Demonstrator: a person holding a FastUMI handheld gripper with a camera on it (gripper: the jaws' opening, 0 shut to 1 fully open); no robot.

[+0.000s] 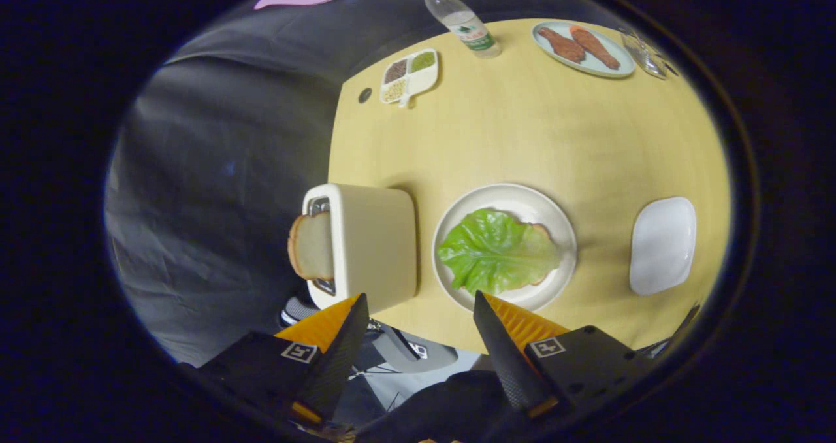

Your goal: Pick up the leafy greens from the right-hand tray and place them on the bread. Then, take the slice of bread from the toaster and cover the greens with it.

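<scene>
Gripper (418, 306), fingers apart and empty, above the table edge; approach the toaster's bread slice (312, 246) squarely, clamping its faces.

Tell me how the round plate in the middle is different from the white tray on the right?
The round plate is circular and holds bread with a lettuce leaf on top; the white tray is a rounded rectangle with nothing on it. The plate sits beside the toaster; the tray sits apart. Both are white and rest on the table.
</scene>
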